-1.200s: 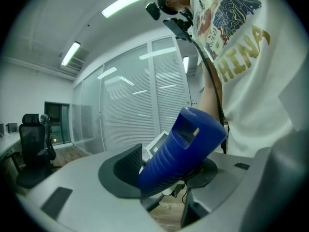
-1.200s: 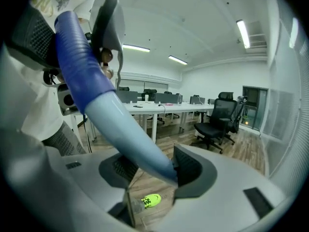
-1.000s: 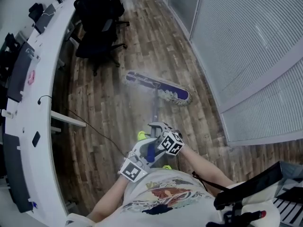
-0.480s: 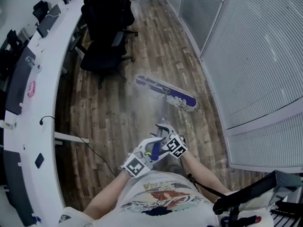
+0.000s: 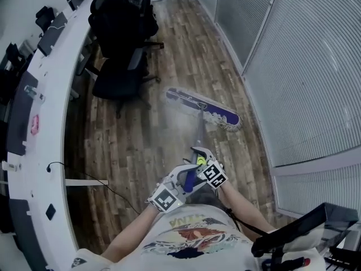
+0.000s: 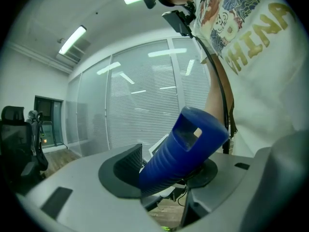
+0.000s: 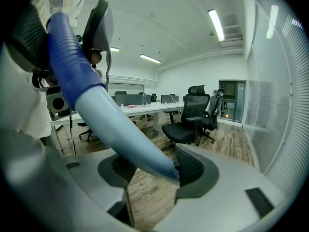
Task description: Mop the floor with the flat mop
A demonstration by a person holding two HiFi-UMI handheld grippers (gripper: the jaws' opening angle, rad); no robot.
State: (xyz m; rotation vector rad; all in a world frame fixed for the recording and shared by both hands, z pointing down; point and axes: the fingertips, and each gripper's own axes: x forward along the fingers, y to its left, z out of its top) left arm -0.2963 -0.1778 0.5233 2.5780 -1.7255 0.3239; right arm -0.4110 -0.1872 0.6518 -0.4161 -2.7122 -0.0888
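The flat mop's purple-and-white head [image 5: 203,107] lies on the wood floor ahead of me. Its pole [image 5: 198,133] runs back toward my body. My left gripper [image 5: 183,178] is shut on the ribbed dark-blue grip [image 6: 181,151] at the top of the handle, and the grip fills the gap of the left gripper [image 6: 166,170]. My right gripper [image 5: 197,156] sits just ahead of it, with the pale-blue part of the handle [image 7: 111,115] slanting between the pads of the right gripper [image 7: 152,170]. Its jaws are opening slightly, but the handle still rests against them.
Black office chairs [image 5: 121,72] stand to the left of the mop head. A long curved white desk [image 5: 53,95] runs along the left side. A glass wall with blinds [image 5: 304,66] closes the right side. A thin cable [image 5: 121,193] trails across the floor near my left arm.
I have moved forward along the floor with the mop. The mop head now lies closer to the black chairs. Both grippers keep their hold on the handle.
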